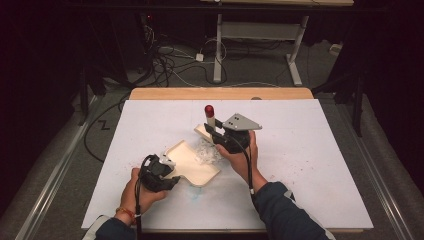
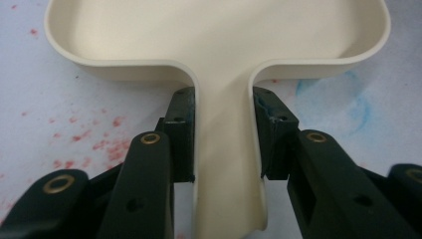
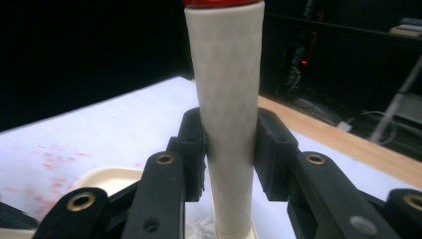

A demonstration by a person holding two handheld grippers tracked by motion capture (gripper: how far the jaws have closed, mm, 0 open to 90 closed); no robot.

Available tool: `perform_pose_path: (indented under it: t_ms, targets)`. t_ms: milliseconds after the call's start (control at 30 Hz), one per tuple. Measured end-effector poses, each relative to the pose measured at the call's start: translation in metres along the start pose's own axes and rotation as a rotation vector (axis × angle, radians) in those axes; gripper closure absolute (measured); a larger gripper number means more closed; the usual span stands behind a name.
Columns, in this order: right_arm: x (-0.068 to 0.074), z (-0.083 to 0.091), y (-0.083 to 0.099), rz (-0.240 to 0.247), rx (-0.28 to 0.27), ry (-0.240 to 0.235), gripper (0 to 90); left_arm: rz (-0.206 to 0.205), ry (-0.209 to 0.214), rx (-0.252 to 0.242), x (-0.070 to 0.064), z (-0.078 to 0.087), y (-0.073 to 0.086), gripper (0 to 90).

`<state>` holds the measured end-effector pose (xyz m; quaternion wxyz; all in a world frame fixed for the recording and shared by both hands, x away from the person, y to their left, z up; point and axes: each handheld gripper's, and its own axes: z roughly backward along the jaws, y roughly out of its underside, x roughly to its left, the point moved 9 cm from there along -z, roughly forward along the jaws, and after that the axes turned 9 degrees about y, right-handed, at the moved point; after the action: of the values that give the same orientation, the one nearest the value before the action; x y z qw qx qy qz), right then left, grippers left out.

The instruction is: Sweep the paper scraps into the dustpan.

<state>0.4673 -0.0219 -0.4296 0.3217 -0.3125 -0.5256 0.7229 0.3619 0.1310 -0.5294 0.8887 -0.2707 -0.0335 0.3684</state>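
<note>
The left gripper (image 2: 221,144) pinches the narrow handle of the cream dustpan (image 2: 219,45), one jaw on each side wall, the wide tray lying ahead of the jaws on the white table (image 1: 310,165); it looks like stiff, light, smooth plastic, so the handle is the sensible hold; the right gripper (image 3: 230,149) clamps the white brush handle (image 3: 226,99) between its jaws, upright, red cap (image 3: 224,3) above them; rigid, light, likely slippery, best gripped mid-shaft; crumpled clear plastic (image 1: 206,151) lies just below.

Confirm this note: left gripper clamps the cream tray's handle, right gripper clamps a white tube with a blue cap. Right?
Not quite. The cap is red, not blue, as the high view shows. The rest holds: the left gripper clamps the tray's handle, the right gripper the white tube.
</note>
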Motion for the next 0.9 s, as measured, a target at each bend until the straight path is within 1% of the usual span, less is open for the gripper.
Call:
perform_pose_path:
  t_ms: [33, 67, 100, 133, 167, 200, 233, 267, 333, 367, 433, 500, 600, 633, 700, 767, 800, 833, 867, 900]
  targets:
    - [0.004, 0.001, 0.0, -0.002, 0.0, -0.008, 69.4, 0.005, 0.004, -0.002, -0.002, -0.003, -0.003, 63.4]
    - [0.007, 0.001, 0.0, 0.009, 0.005, -0.006, 69.4, 0.005, 0.004, -0.002, -0.002, -0.003, -0.003, 63.4]
    - [0.011, 0.002, -0.001, 0.02, -0.001, -0.002, 69.6, 0.006, 0.003, -0.001, -0.004, -0.004, -0.005, 63.4]
    - [0.011, 0.002, -0.001, 0.02, -0.001, -0.002, 69.6, 0.006, 0.003, -0.001, -0.004, -0.004, -0.005, 63.4]
    - [0.014, 0.003, -0.001, 0.021, -0.004, -0.015, 69.8, 0.006, 0.0, -0.004, -0.005, -0.006, -0.008, 63.4]
    - [0.021, 0.005, -0.002, 0.031, -0.006, -0.034, 69.9, 0.004, -0.001, -0.005, -0.006, -0.007, -0.009, 63.4]
    - [0.021, 0.005, -0.002, 0.031, -0.006, -0.034, 69.9, 0.001, -0.003, 0.0, -0.007, -0.007, -0.01, 63.4]
    - [0.027, 0.007, -0.002, 0.038, -0.005, -0.043, 69.9, 0.002, -0.002, -0.002, -0.007, -0.007, -0.013, 63.4]
    - [0.028, 0.007, -0.002, 0.039, -0.005, -0.043, 70.0, 0.005, -0.001, -0.008, -0.008, -0.008, -0.014, 63.4]
    - [0.032, 0.008, -0.003, 0.037, -0.011, -0.054, 70.1, 0.008, -0.001, -0.008, -0.009, -0.008, -0.015, 63.4]
    - [0.034, 0.01, -0.005, 0.025, -0.014, -0.06, 70.2, 0.011, 0.004, -0.007, -0.008, -0.009, -0.015, 63.4]
    - [0.037, 0.012, -0.005, 0.033, -0.015, -0.062, 70.2, 0.02, 0.013, -0.007, -0.008, -0.009, -0.015, 63.4]
    - [0.038, 0.013, -0.007, 0.027, -0.021, -0.069, 70.3, 0.024, 0.012, -0.009, -0.008, -0.01, -0.015, 63.3]
    - [0.038, 0.015, -0.01, 0.01, -0.025, -0.078, 70.6, 0.029, 0.014, -0.018, -0.008, -0.01, -0.015, 63.3]
    - [0.039, 0.018, -0.012, 0.006, -0.027, -0.085, 70.7, 0.027, 0.016, -0.013, -0.008, -0.011, -0.014, 63.3]
    - [0.039, 0.019, -0.013, 0.013, -0.032, -0.088, 70.8, 0.029, 0.016, -0.013, -0.008, -0.012, -0.013, 63.3]
    - [0.041, 0.021, -0.015, 0.026, -0.024, -0.091, 70.8, 0.025, 0.016, -0.008, -0.008, -0.012, -0.013, 63.3]
    - [0.041, 0.021, -0.015, 0.026, -0.024, -0.091, 70.8, 0.022, 0.016, -0.003, -0.007, -0.011, -0.012, 63.3]
    - [0.041, 0.021, -0.016, 0.041, -0.027, -0.08, 70.8, 0.02, 0.013, -0.005, -0.007, -0.012, -0.012, 63.3]
    - [0.04, 0.021, -0.016, 0.035, -0.026, -0.08, 70.8, 0.02, 0.013, -0.005, -0.007, -0.012, -0.012, 63.4]
